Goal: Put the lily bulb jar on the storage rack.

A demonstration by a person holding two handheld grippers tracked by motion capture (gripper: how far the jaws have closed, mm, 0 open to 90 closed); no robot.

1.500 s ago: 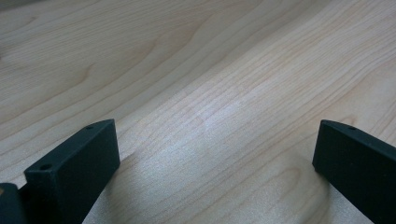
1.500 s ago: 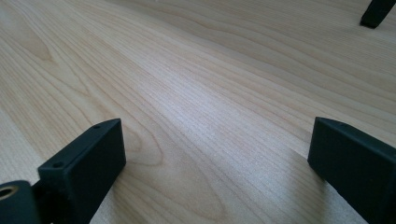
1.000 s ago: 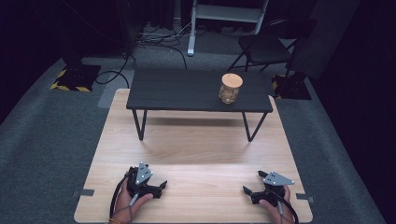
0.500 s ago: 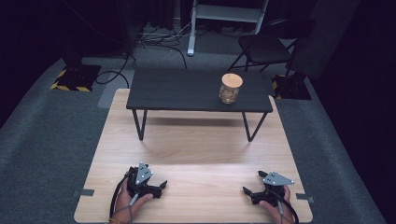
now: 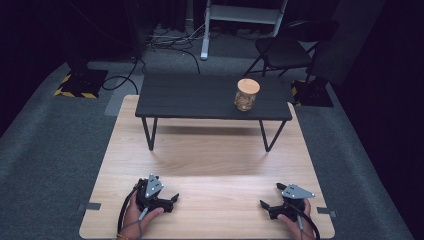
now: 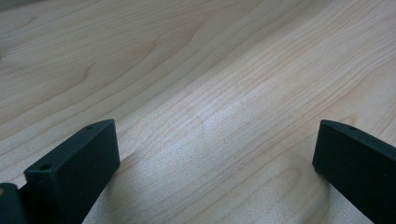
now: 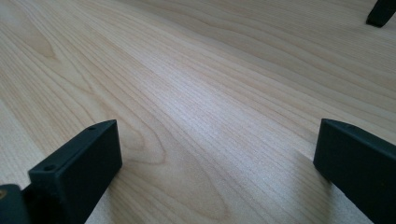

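Observation:
A glass jar point(image 5: 246, 95) with a wooden lid and brownish contents stands upright on the right part of a low black bench point(image 5: 200, 95). My left gripper point(image 5: 172, 199) rests on the light wooden board point(image 5: 210, 160) near its front left, held in a hand, jaws open and pointing right. My right gripper point(image 5: 264, 205) rests near the front right, jaws open and pointing left. In the left gripper view the gripper point(image 6: 215, 149) has bare wood between its black jaws. The right gripper view shows the same for its gripper point(image 7: 217, 149). Both stand far from the jar.
The bench spans the board's far end on thin black legs point(image 5: 150, 134); one leg foot point(image 7: 380, 13) shows in the right gripper view. Grey carpet surrounds the board. A folding chair point(image 5: 285, 50), cables and a white stand sit on the floor behind.

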